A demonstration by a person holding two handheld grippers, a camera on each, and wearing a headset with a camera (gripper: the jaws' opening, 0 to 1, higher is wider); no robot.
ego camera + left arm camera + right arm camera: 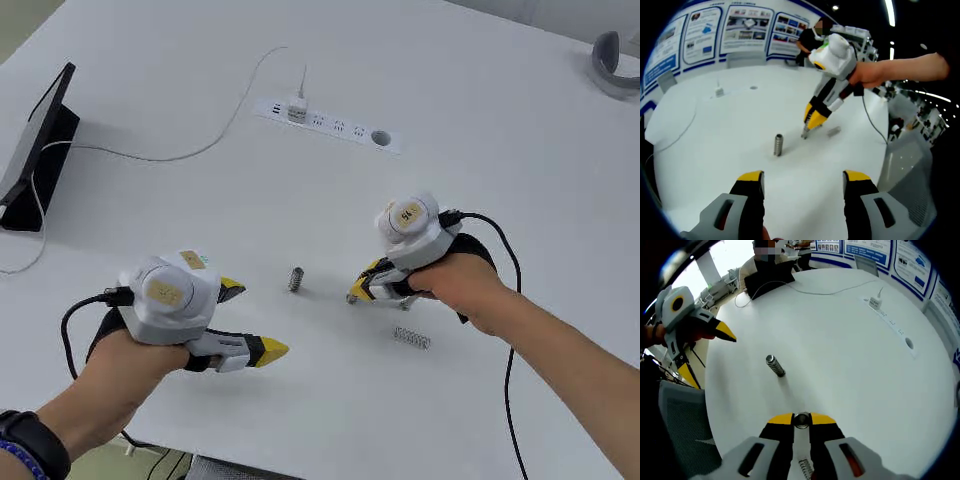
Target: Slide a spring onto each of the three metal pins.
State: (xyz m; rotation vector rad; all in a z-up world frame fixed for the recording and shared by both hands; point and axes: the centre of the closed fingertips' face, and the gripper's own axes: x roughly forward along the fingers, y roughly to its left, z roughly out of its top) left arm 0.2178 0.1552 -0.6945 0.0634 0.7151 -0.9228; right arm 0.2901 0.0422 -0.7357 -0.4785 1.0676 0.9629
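The right gripper is clamped on a pin whose tip rests on the table. The left gripper hovers with jaws apart near a standing pin that is already sprung, and a loose spring lies just beside the right gripper. The thin pin may twist or skid out of the jaws on the smooth top; the sticker and posters are too blurred to read.

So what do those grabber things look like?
Both are white shells with dark jaws tipped in yellow: the left gripper and the right gripper. Each has a round tan sticker and a black cable. A black wristband sits on the left wrist.
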